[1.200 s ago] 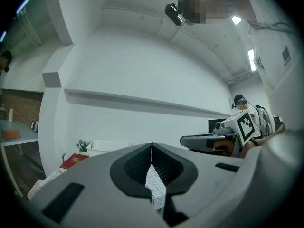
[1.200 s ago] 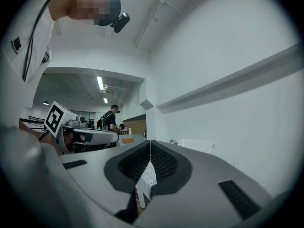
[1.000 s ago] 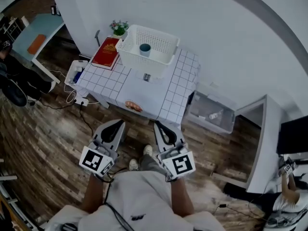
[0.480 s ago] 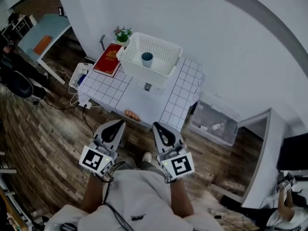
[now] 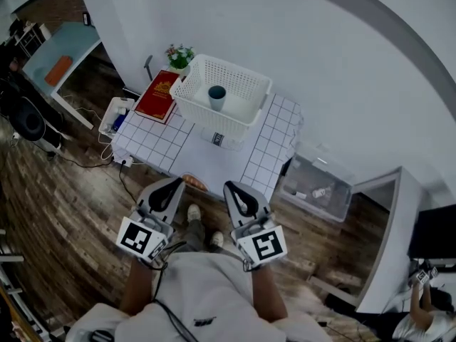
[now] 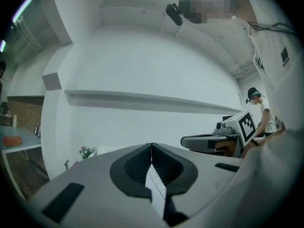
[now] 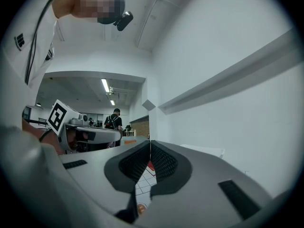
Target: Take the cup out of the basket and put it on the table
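A: The table (image 5: 214,159) has slid down toward the lower middle of the head view since a second ago. We are only walking up to it, so nothing is picked yet.

B: And our claws?

A: The left gripper (image 5: 173,184) and the right gripper (image 5: 231,188) both have their jaws pressed together on nothing (we think they must open before the reach).

B: The containers?

A: The white basket (image 5: 249,84), at upper middle, holds the blue cup (image 5: 216,97) upright. The clear bin (image 5: 328,168), at right on the floor, holds a few small items. The small tray (image 5: 107,120), at left, holds something blue.
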`<act>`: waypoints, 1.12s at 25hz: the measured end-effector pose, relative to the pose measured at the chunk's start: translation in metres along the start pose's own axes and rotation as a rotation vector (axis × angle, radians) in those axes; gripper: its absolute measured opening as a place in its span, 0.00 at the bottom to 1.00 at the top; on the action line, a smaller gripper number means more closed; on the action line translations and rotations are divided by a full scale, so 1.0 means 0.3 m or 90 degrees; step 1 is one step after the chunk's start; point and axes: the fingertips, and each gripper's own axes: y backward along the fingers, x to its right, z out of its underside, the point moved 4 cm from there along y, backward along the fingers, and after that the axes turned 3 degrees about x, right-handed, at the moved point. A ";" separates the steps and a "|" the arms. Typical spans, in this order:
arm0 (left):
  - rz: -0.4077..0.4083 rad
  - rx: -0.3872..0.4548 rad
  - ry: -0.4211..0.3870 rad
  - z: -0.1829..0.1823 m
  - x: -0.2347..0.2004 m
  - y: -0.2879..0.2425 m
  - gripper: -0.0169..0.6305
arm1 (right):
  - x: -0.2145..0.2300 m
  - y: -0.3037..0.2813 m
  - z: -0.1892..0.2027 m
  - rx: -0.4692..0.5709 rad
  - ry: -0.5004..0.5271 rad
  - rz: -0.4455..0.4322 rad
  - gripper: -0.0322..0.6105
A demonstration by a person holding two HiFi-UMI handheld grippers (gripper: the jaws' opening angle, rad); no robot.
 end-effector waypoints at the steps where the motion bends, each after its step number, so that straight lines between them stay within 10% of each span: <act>1: 0.003 -0.001 -0.001 0.003 -0.020 -0.014 0.04 | 0.007 -0.021 0.003 -0.001 -0.001 0.003 0.07; 28: 0.078 0.021 0.026 0.007 -0.578 -0.312 0.04 | 0.149 -0.577 0.044 -0.022 0.012 0.082 0.07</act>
